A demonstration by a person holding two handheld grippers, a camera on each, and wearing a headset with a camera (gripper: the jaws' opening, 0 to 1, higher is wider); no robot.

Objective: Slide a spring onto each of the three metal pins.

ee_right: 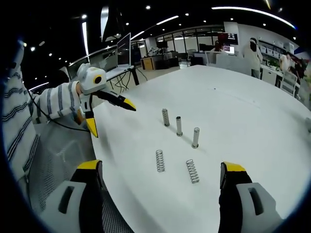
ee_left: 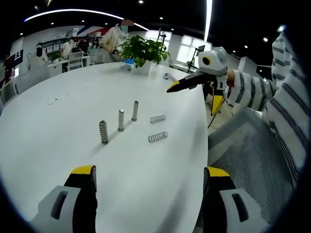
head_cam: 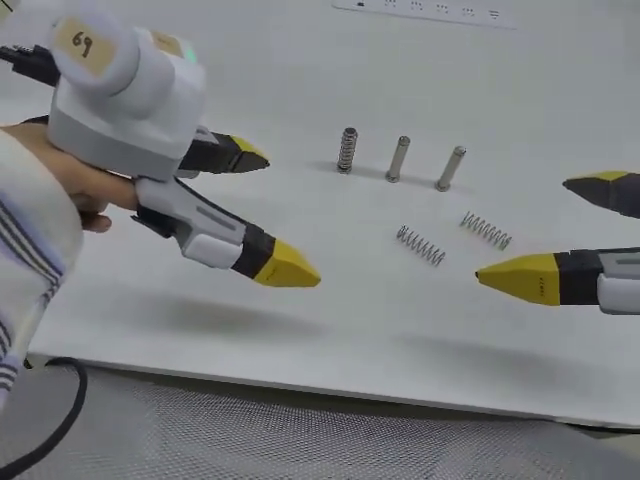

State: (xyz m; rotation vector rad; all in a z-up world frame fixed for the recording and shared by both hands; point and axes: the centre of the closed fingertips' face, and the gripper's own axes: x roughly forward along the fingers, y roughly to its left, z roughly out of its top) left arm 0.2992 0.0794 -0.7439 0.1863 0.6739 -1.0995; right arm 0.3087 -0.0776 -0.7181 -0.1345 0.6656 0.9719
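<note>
White table (head_cam: pixel 200 340): work surface, with grey mesh (head_cam: pixel 300 435) below its near edge. Three metal pins, upright in a short row near the middle of the table. The first pin (head_cam: pixel 347 150) is at the left end in the head view and carries a spring (head_cam: pixel 346 148) coiled around its shaft. The middle pin (head_cam: pixel 398 159) and the third pin (head_cam: pixel 451 168) are bare. Two loose springs lie flat on the table in front of the bare pins, apart from each other and touching no pin: the nearer spring (head_cam: pixel 420 246) and the farther spring (head_cam: pixel 486 230). Left gripper (head_cam: pixel 290 218): held in a hand (head_cam: pixel 75 185) with a striped sleeve (head_cam: pixel 25 260), above the table to the left of the pins, jaws spread wide, nothing between them. Right gripper (head_cam: pixel 522 229): to the right of the loose springs, yellow-tipped jaws spread wide, nothing between them. Power strip (head_cam: pixel 430 10): at the far edge of the table. Potted plant (ee_left: pixel 143 48): at the far end of the table in the left gripper view.
</note>
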